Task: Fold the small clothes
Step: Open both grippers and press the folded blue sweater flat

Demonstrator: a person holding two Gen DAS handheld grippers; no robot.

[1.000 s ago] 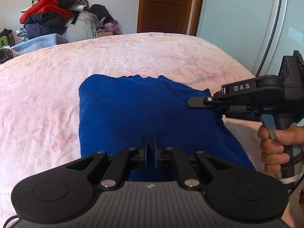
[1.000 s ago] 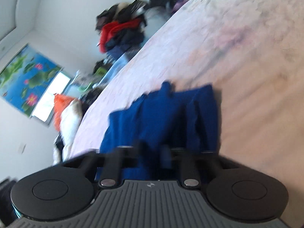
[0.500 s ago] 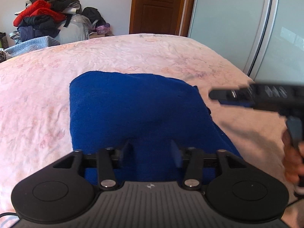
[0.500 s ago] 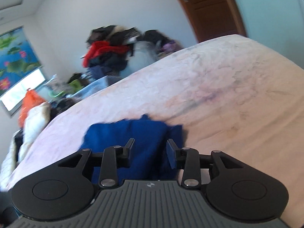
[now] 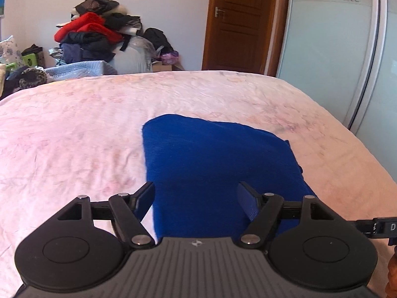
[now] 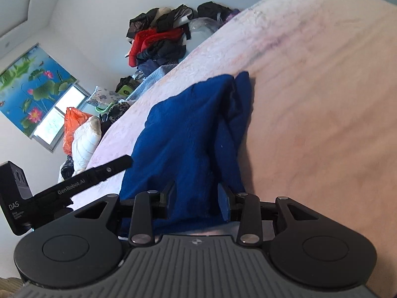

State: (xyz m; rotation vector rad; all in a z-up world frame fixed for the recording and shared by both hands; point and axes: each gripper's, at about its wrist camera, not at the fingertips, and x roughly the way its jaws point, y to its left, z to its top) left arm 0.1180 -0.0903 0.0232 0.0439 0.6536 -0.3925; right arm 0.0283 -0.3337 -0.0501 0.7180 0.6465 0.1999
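Pink bedspread point(image 5: 74, 129) is carrying the blue garment point(image 5: 211, 164) at lower centre. We are opening the left gripper point(image 5: 196, 198) wide, having let the cloth go; the right gripper point(image 6: 196, 196) is standing half open, empty. Fold released, we judge.

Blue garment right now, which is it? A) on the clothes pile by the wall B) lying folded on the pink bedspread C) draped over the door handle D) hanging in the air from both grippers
B: the blue garment lies folded flat on the pink bedspread; both grippers are open and clear of it.
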